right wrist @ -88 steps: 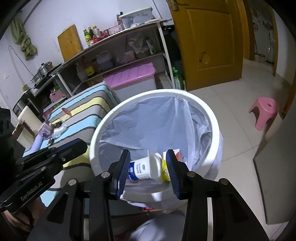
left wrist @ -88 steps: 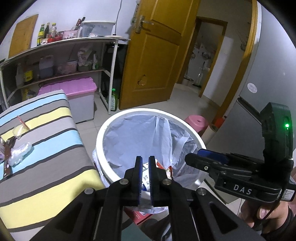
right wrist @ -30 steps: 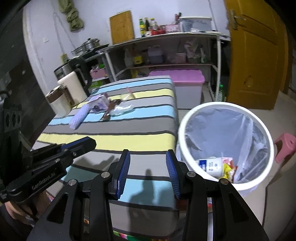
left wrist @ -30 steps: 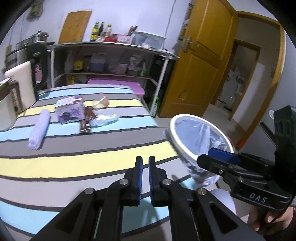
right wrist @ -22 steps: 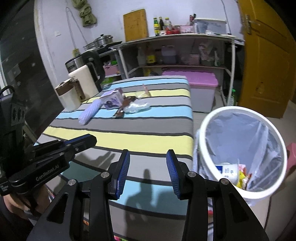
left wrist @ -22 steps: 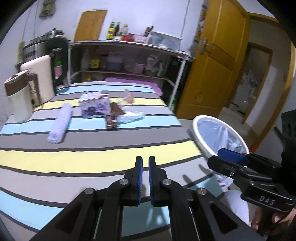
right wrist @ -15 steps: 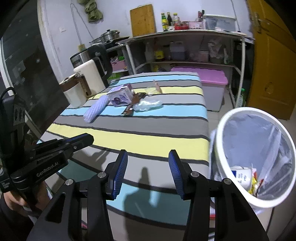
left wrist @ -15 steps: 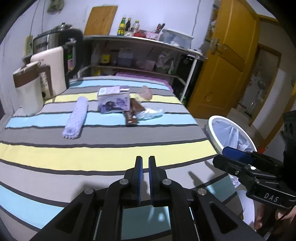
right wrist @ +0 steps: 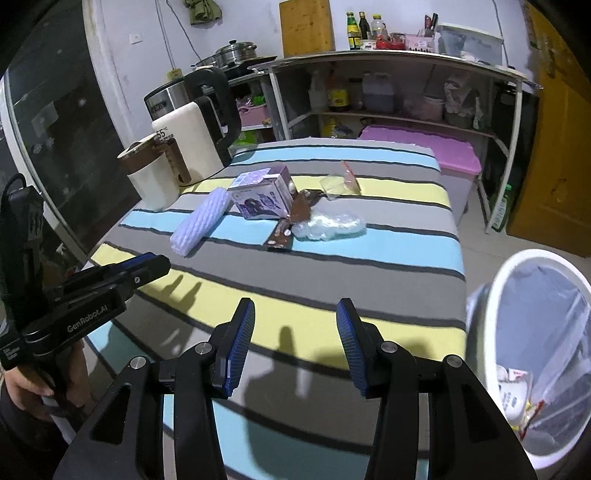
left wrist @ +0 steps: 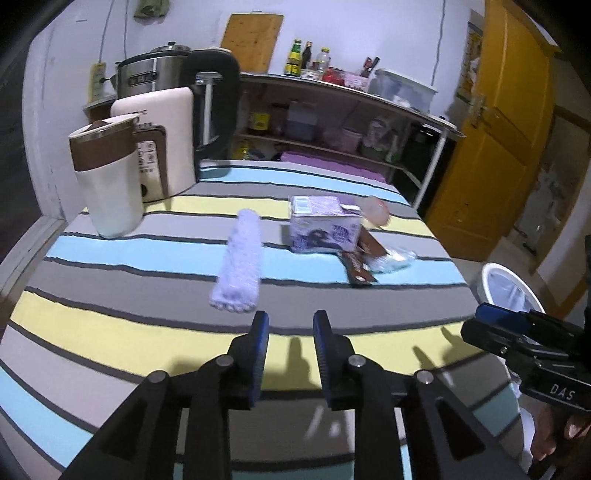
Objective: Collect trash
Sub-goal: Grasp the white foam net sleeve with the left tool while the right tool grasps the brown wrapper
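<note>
Both grippers are turning away from the bin and back to the trash on the striped table.

The left gripper (left wrist: 288, 326) is just parting its jaws to a narrow, empty gap, facing the foam net sleeve (left wrist: 239, 264); right of that sleeve are lying the purple carton (left wrist: 325, 229), the brown wrapper (left wrist: 360, 266) and crumpled clear plastic (left wrist: 391, 258). The right gripper (right wrist: 295, 328) is gaping wider, empty, with the white bin (right wrist: 509, 273) further right.

place: home kitchen | cookware: electric kettle (right wrist: 192, 129), steamer pot (right wrist: 236, 51) | storage: metal shelf (right wrist: 391, 59) with sauce bottles (right wrist: 360, 26), cutting board (right wrist: 306, 27) against wall | furniture: table with striped cloth (right wrist: 332, 266) | exit: yellow wooden door (left wrist: 502, 122)
</note>
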A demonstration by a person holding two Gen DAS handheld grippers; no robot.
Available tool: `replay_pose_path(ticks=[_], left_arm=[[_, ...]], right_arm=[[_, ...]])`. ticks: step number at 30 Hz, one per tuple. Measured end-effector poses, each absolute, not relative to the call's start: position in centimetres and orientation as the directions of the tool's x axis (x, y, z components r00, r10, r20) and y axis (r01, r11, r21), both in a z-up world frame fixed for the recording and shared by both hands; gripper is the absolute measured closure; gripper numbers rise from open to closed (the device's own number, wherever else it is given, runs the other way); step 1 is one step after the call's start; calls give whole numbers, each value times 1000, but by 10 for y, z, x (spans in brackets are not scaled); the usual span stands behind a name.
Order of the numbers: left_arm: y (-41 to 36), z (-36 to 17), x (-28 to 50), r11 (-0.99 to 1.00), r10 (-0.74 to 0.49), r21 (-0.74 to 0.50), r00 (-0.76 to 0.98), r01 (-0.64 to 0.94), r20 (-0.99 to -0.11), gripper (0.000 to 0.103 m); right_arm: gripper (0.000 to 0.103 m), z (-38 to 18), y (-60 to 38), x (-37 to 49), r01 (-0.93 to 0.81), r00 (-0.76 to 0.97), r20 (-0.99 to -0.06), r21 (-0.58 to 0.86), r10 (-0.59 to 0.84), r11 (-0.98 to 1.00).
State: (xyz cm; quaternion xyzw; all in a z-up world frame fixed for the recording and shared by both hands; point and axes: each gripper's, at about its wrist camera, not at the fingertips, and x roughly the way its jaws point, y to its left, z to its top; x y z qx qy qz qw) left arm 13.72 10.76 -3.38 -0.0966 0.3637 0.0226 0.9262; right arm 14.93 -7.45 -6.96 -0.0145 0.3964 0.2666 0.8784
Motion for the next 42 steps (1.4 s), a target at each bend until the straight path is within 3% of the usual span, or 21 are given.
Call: replay_pose_path(ticks=[10, 33, 36, 38, 42], left_arm=[[133, -44, 167, 980, 26, -123, 718, -155, -695, 78], [141, -64, 206, 983, -11, -135, 688, -127, -726, 76], [140, -65, 207, 984, -14, -133, 686, -122, -728, 76], [139, -64, 208, 984, -16, -133, 686, -118, -727, 77], [139, -64, 206, 984, -20, -135, 686, -115, -728, 83]], right_arm=[[56, -73, -52, 179, -487, 516, -719, 202, 466, 850], [57, -109, 3, 239, -462, 473, -776, 185, 418, 867], [62, -112, 7, 240, -456, 483, -779, 164, 399, 874], [74, -111, 8, 241, -453, 492, -781, 147, 384, 879], [74, -110, 7, 239, -454, 495, -781, 141, 380, 880]])
